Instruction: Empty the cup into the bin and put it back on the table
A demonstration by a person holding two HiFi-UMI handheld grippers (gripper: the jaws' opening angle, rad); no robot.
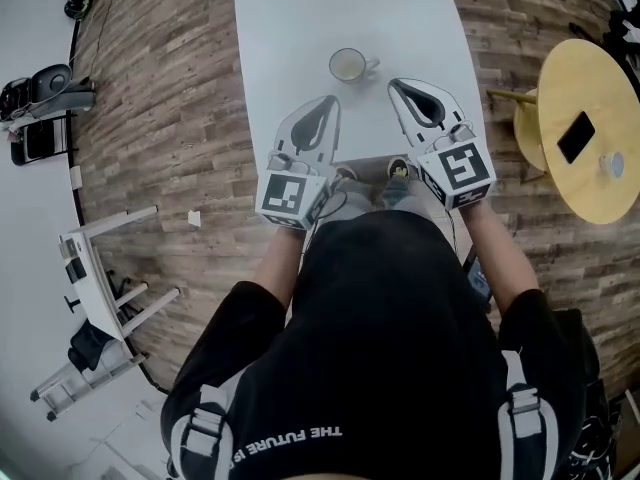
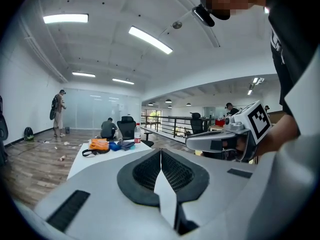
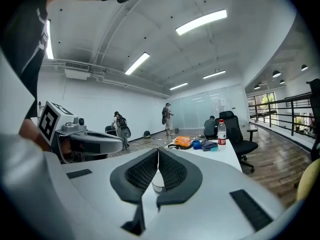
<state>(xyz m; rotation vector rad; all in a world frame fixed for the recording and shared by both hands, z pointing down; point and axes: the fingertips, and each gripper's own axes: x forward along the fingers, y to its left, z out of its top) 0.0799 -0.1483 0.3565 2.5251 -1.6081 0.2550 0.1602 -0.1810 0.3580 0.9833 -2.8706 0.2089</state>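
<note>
Both tools are empty with jaws fully together: left grey plastic tool [image 1: 322, 113] and right grey plastic tool [image 1: 405, 90] hang over the near end of the long white matte bench [image 1: 290, 38]. Their pads are black, ribbed rubber. The small round white ceramic cup [image 1: 349, 65], handle to the right, stands upright on the bench just ahead, between the tips, ungripped. Its inside looks pale, can't tell if full or emptied. No bin in view. My read: either not started or already done.
</note>
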